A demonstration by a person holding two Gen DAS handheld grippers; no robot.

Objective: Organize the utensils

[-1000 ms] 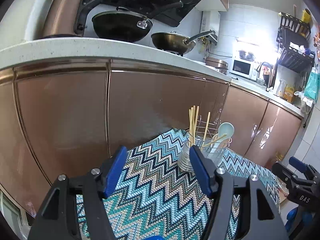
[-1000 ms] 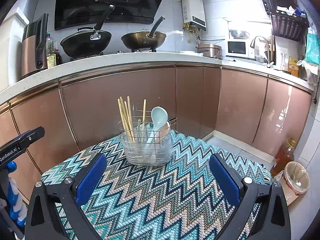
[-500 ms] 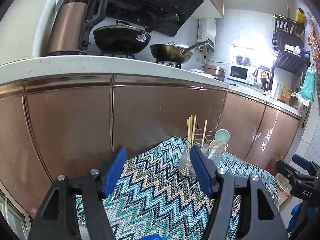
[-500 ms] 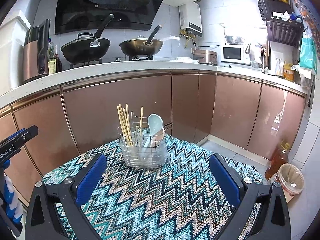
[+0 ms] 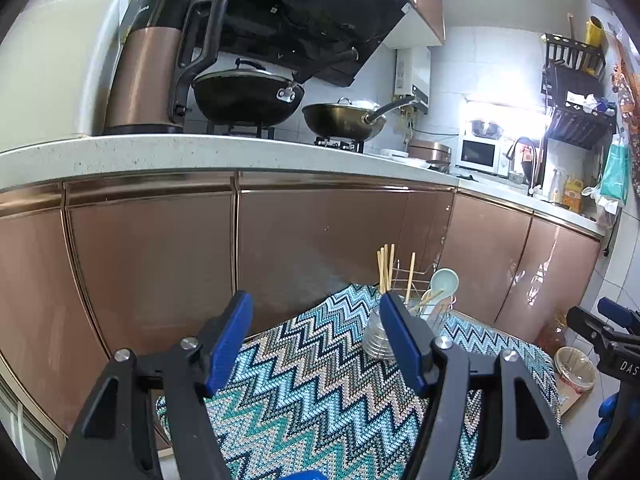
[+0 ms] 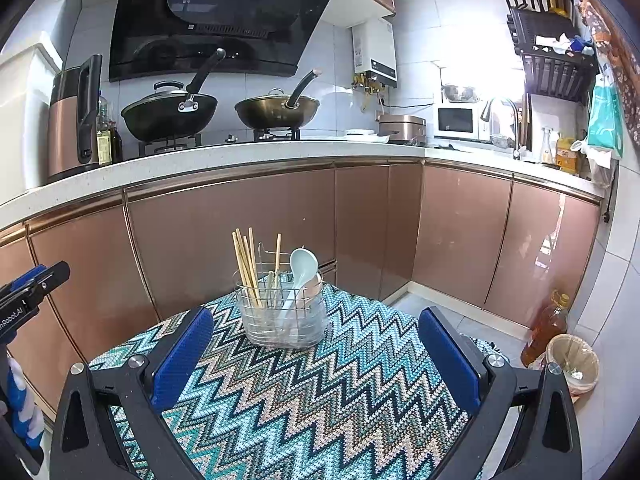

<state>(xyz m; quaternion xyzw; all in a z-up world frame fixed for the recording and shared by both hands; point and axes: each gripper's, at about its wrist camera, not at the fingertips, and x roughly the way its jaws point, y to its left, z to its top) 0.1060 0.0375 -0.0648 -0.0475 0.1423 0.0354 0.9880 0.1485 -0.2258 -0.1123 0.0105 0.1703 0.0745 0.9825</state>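
The right camera gets the whole wire caddy (image 6: 282, 316) standing near the far edge of the zigzag knit cloth (image 6: 320, 400), plus an amber oil bottle (image 6: 545, 328) on the floor; from the left camera the caddy (image 5: 404, 320) is half hidden behind a blue pad. Wooden chopsticks (image 6: 246, 268) stand upright in it beside a smooth pale ceramic spoon (image 6: 302, 268). Left gripper (image 5: 316, 340) and right gripper (image 6: 316, 354) both gape wide, holding nothing.
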